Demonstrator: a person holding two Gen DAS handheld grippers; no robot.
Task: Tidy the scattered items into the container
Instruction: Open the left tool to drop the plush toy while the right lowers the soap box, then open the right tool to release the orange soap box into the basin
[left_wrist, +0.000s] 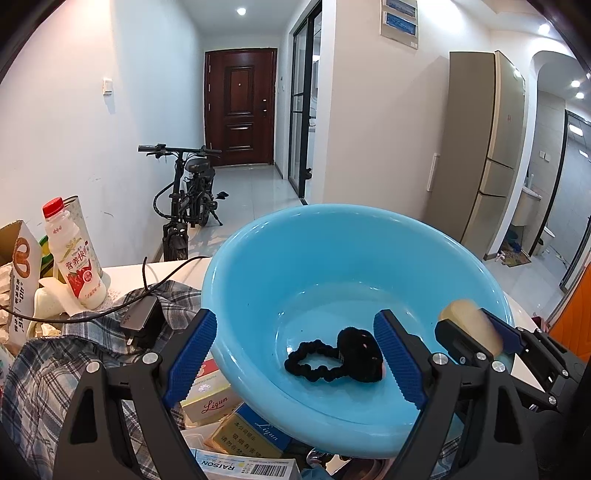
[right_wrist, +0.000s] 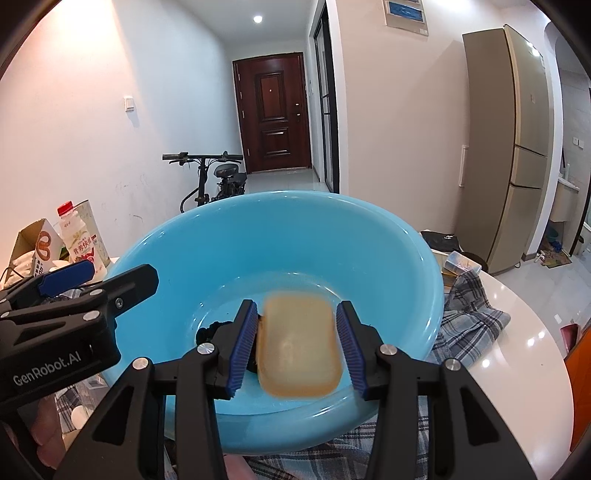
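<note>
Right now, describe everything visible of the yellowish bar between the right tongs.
The yellowish bar is a rounded rectangular block, pale tan with darker amber edges, waxy like soap. It is blurred while the right tongs look sharp, so it seems loose, with slim gaps beside both pads. Its broad face is turned to the right wrist camera, above the blue basin and the black hair tie.

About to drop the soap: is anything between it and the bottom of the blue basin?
Only the black hair tie lies on the round blue plastic basin floor, partly under the tan oblong soap bar between the right hand-held gripper fingers.
</note>
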